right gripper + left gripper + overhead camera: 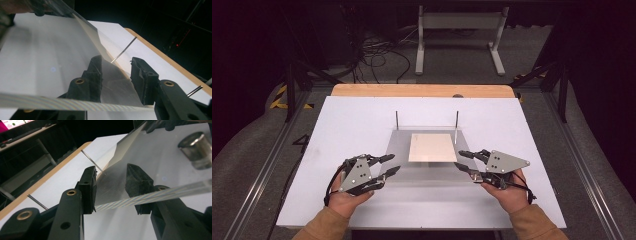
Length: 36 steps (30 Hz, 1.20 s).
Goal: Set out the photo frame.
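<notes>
A clear plastic sheet (427, 150) lies over the middle of the white table top (342, 120), with a cream rectangular card (432, 147) showing at its centre and two thin metal pins (396, 120) standing upright just behind its far corners. A person's hands come in from the near edge, each carrying a two-jaw tool. The left gripper (388, 166) sits at the sheet's left edge, its black jaws pointing right toward the card. In the left gripper view the near edge of the sheet, which catches the light in rainbow stripes, runs across between the two black pads (88, 187); it meets the inner face of the left pad and passes in front of the base of the right one, and the jaws stand at a middling gap. Whether the pads actually press on the sheet cannot be told. The right gripper (464, 161) sits at the sheet's right edge, jaws pointing left toward the card, also at a middling gap. In the right gripper view the striped edge of the sheet crosses low in front of the jaws and the sheet itself rises between them, the left pad seen through the plastic, the right pad clear of it. Here too a firm grip cannot be confirmed. A round metal weight (196, 148) appears in the left gripper view, beyond the sheet's edge.
</notes>
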Available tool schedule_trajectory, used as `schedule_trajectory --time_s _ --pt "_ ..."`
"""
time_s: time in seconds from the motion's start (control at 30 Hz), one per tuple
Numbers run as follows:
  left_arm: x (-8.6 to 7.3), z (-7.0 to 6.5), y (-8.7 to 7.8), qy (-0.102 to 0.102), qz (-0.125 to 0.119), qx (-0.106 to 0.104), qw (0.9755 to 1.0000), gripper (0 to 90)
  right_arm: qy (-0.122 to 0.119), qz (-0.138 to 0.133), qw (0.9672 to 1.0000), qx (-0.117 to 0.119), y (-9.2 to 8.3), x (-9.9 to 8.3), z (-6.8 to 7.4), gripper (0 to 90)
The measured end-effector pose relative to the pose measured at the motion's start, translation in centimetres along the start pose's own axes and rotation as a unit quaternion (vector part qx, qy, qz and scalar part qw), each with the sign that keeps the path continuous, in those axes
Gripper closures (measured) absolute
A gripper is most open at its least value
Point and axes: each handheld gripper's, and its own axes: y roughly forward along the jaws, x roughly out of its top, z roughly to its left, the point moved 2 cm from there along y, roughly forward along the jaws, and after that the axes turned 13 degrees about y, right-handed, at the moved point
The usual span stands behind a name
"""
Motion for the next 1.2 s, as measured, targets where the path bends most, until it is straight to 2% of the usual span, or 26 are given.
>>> schedule_trajectory --time_s 0.3,0.6,0.7,0.73,0.77,0.8,0.87,1.0,1.07,1.2 --pt "1.2 1.1 -0.2 0.006 -0.014 0.017 0.9997 61.0 -0.001 -0.013 0.9999 -0.005 -0.4 1.5 -0.7 59.8" --pt "3.1 3.0 -0.3 0.010 -0.031 0.041 0.9986 62.2 -0.010 -0.037 0.9990 -0.022 -0.7 3.5 -1.5 59.6" --pt "3.9 3.5 -0.3 0.014 -0.035 0.050 0.9981 63.3 -0.023 -0.048 0.9982 -0.027 -1.0 4.6 -1.6 59.8" --pt "4.3 3.8 -0.2 0.022 -0.034 0.052 0.9979 63.9 -0.032 -0.056 0.9974 -0.031 -1.1 5.2 -1.5 59.9" --pt "4.3 3.8 -0.2 0.022 -0.034 0.052 0.9979 64.3 -0.032 -0.056 0.9974 -0.031 -1.1 5.2 -1.5 59.9" --pt "4.6 4.0 -0.2 0.023 -0.033 0.056 0.9976 64.7 -0.048 -0.056 0.9966 -0.038 -1.2 5.9 -1.5 59.8" --pt "4.8 4.2 -0.2 0.022 -0.035 0.058 0.9974 64.8 -0.053 -0.062 0.9958 -0.042 -1.2 6.4 -1.7 59.8" --pt "5.5 4.8 -0.4 0.026 -0.037 0.070 0.9965 64.9 -0.056 -0.069 0.9950 -0.045 -1.3 6.9 -1.8 59.8" --pt "5.8 5.2 -0.6 0.028 -0.038 0.074 0.9961 64.9 -0.050 -0.083 0.9944 -0.042 -1.6 7.6 -1.9 59.9" --pt "6.4 5.8 -1.0 0.012 -0.055 0.072 0.9958 64.9 -0.051 -0.101 0.9924 -0.048 -2.2 8.5 -1.7 60.2"
